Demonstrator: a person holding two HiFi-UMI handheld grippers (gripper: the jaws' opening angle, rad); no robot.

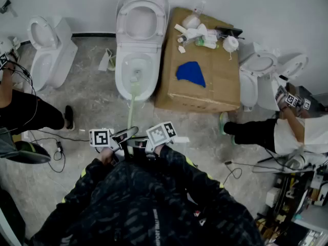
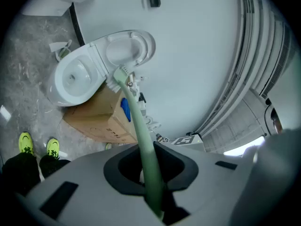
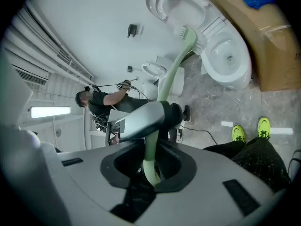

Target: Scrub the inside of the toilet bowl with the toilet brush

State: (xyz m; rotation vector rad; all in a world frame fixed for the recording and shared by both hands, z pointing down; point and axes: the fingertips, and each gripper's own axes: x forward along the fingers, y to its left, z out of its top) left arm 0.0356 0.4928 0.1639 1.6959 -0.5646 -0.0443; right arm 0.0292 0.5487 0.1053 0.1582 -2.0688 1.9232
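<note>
Grey concrete floor meets a white wall; the pale green toilet brush (image 1: 131, 106) slants up with its head over the open toilet bowl (image 1: 120, 81). Left tongs (image 2: 151, 178) and right tongs (image 3: 149, 166) both clamp its handle. Beside the bowl stands a cardboard box (image 1: 205, 94), its print too faint to read, with a blue cloth (image 1: 190, 74) on top.

The left gripper (image 1: 124, 136) and the right gripper (image 1: 145, 143) sat side by side, close to the body. Both jaws squeezed the toilet brush (image 1: 131, 104).
</note>
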